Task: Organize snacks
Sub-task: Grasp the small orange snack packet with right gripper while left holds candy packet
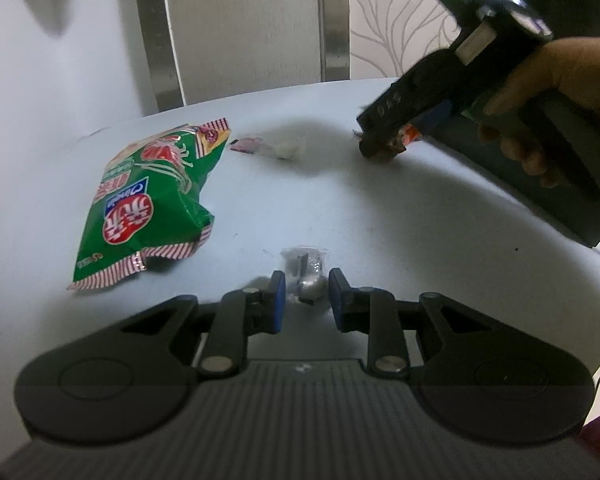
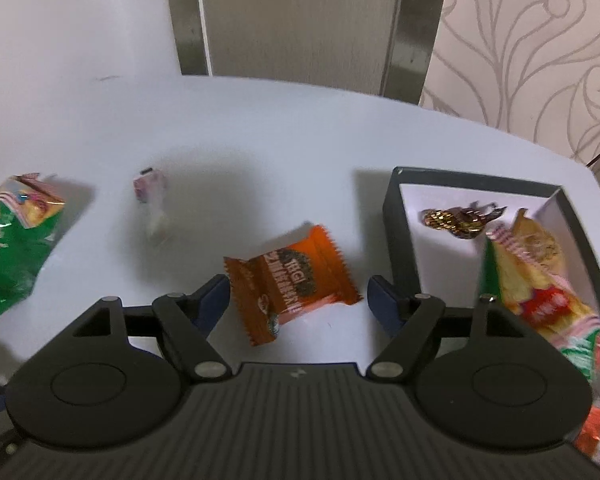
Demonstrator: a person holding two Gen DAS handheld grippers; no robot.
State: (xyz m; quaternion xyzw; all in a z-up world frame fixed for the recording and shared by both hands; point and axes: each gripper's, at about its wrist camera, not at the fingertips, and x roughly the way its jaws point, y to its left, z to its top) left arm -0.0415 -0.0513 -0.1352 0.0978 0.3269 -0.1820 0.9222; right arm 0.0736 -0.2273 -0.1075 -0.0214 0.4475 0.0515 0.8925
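Note:
My left gripper (image 1: 306, 294) is open, its blue pads either side of a small clear-and-silver wrapped candy (image 1: 308, 274) on the white table (image 1: 380, 220). A green snack bag (image 1: 152, 204) lies to its left; it also shows in the right wrist view (image 2: 12, 248). A small pink-and-white candy (image 1: 268, 147) lies farther back, also in the right wrist view (image 2: 152, 204). My right gripper (image 2: 298, 298) is open around an orange snack packet (image 2: 292, 284) lying on the table. In the left wrist view the right gripper (image 1: 384, 148) is over that orange packet (image 1: 410, 136).
A dark box (image 2: 396, 224) with a white inside stands right of the orange packet. It holds a gold-wrapped candy (image 2: 456, 218), a green-and-yellow snack bag (image 2: 540, 288) and an orange packet (image 2: 592, 428). A chair back (image 2: 300, 20) stands behind the table.

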